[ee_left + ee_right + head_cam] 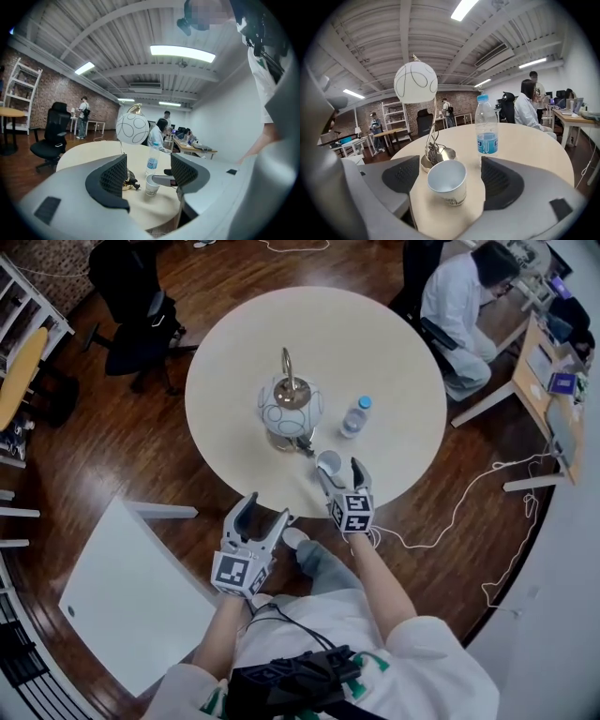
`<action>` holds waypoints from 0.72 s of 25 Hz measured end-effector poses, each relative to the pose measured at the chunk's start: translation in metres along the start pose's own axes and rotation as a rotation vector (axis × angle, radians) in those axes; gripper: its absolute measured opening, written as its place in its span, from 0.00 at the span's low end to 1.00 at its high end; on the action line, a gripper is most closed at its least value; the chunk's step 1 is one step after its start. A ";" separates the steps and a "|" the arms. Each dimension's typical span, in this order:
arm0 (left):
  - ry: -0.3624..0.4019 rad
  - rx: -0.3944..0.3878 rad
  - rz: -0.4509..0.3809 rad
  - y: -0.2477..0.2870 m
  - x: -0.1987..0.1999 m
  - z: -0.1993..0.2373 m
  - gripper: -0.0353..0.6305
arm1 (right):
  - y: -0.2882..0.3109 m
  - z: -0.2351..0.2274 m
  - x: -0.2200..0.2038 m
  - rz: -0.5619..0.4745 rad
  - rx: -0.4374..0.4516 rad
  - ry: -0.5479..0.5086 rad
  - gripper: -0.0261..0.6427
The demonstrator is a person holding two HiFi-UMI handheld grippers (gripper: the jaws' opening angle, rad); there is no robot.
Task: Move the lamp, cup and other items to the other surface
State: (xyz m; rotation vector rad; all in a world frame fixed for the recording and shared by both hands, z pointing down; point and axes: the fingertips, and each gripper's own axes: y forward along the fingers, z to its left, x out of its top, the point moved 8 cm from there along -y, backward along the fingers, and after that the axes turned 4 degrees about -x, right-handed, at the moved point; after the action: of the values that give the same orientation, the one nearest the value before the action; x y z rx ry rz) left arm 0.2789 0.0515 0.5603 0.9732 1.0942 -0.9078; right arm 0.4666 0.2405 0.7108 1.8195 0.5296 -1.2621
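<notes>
A white paper cup (328, 462) stands upright near the front edge of the round beige table (375, 343). My right gripper (339, 471) is open around it, and in the right gripper view the cup (447, 181) sits between the two pads without touching either. Behind it stand a lamp (291, 407) with a white globe shade (416, 82) and a water bottle (354, 416). My left gripper (265, 507) hangs open and empty just off the table's front edge, facing the lamp (132, 129), bottle (152, 159) and cup (152, 185).
A white rectangular surface (131, 596) lies low at the left, beside me. A black office chair (141, 324) stands beyond the table's left side. A seated person (464, 296) is at a desk on the far right. Cables (469, 502) trail over the wooden floor.
</notes>
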 end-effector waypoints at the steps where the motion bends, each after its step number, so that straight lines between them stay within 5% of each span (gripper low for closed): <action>1: 0.015 0.002 -0.004 -0.003 -0.002 0.002 0.50 | -0.007 -0.001 0.003 -0.014 0.000 0.012 0.70; 11: 0.043 0.110 -0.083 -0.087 0.015 0.011 0.50 | -0.096 0.083 0.062 -0.203 0.220 0.033 0.70; 18: 0.099 0.333 -0.160 -0.175 0.044 0.003 0.50 | -0.116 0.230 0.082 -0.243 0.592 -0.198 0.69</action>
State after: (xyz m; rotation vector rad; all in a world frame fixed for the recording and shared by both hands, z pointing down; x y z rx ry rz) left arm 0.1262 -0.0108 0.4880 1.2264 1.1381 -1.2087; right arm 0.2881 0.1068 0.5575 2.1111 0.2850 -1.8928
